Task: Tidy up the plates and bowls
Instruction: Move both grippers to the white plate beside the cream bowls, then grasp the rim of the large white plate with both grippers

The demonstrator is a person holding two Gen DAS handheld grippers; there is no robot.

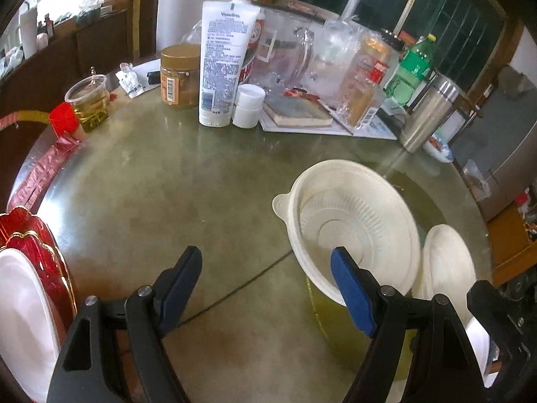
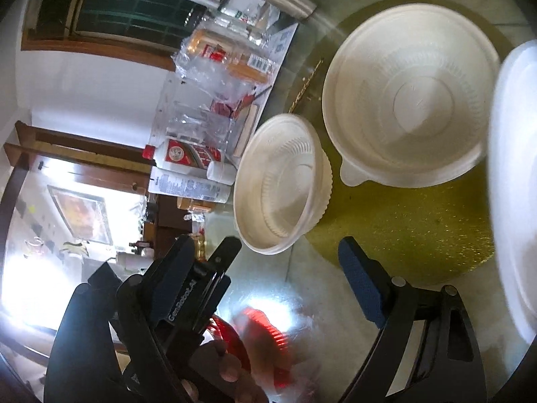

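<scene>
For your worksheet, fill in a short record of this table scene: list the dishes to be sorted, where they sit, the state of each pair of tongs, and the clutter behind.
large bowl: cream, with a tab, upright
small bowl: cream, ribbed, tilted
white plate: at the table's left edge
gold mat: under the large bowl
left tongs: open, empty
right tongs: open, empty
background clutter: lotion tube, green bottle, steel flask

Home dining room, cluttered round table (image 1: 188, 181), lotion tube (image 1: 221, 63), jars
</scene>
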